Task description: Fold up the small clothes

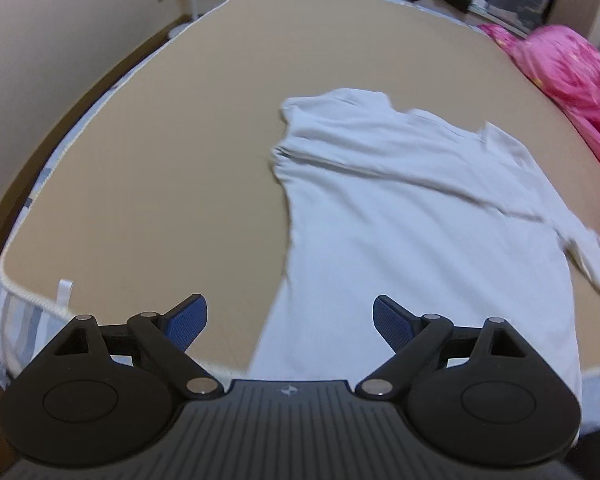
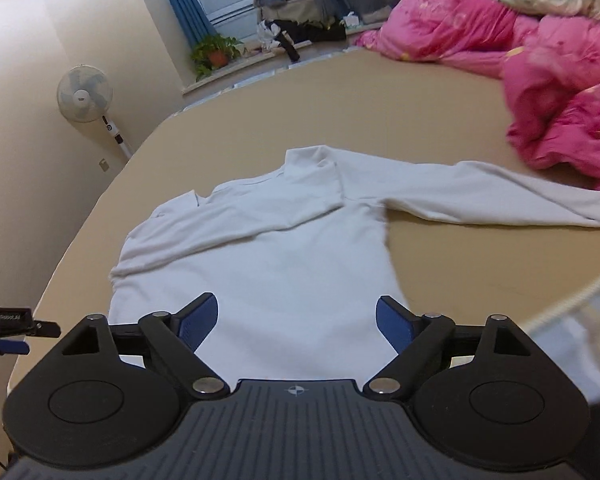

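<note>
Left gripper [image 1: 290, 322]: jaws spread wide, nothing between the 2 blue pads [image 1: 188, 322], nothing touched; raised above the near edge of the bed.

Right gripper [image 2: 297, 324]: jaws spread wide, likewise empty, blue pads [image 2: 394, 326] clear of the cloth below.

Bed surface [image 1: 160, 160]: tan sheet, flat; corded piping along the left and near edges. Wide bare stretch to the left of the garment and beyond its collar. Pink quilt [image 2: 560, 92] bunched along the right side, crowding that edge.

White long-sleeved shirt [image 2: 268, 256]: spread flat on the sheet, collar away from the grippers, hem at the near edge. 1 sleeve folded across the chest; other sleeve [image 2: 500, 196] stretched out right, toward the quilt. Hem area directly below and ahead of right gripper; ahead and to the right of left gripper.

Standing fan [image 2: 85, 94] by the wall, left of the bed.
</note>
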A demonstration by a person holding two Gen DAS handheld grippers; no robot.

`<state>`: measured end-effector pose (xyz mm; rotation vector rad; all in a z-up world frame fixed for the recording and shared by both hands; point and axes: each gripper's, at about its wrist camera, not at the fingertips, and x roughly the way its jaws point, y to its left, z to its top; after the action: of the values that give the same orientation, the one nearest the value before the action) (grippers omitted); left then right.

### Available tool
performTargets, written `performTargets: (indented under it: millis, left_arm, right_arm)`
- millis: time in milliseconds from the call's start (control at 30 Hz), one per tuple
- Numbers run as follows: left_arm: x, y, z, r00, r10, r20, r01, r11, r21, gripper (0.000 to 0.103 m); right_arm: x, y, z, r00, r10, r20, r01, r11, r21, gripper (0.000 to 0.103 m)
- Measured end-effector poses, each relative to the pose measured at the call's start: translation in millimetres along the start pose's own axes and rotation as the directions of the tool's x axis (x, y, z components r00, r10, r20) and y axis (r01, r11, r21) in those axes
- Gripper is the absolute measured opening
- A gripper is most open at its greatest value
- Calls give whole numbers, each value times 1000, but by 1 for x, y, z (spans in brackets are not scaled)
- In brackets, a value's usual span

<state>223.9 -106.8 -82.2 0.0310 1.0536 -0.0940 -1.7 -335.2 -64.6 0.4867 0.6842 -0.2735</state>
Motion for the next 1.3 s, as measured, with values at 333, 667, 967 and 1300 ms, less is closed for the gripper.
performTargets:
  millis: [333, 667, 967, 1300]
  left_arm:
    - [-99, -44, -41, 990, 62, 129, -84, 982, 170, 93]
    - [-117, -76, -44, 978, 106, 179, -152, 953, 264, 93]
    - [-97, -94, -39, 982, 135, 135, -170, 942, 291, 93]
    - [-73, -133, -32, 982, 164, 91, -185, 917, 353, 93]
  right_arm:
    - [-43, -12, -16, 985, 112, 132, -128, 985, 117, 87]
    - [-59, -72, -15, 965, -89, 247, 62, 991, 117, 88]
    - [-5, -223, 24, 841, -515, 164, 524, 851, -16, 86]
    - [93, -300, 30, 661, -717, 220, 687, 461, -561, 86]
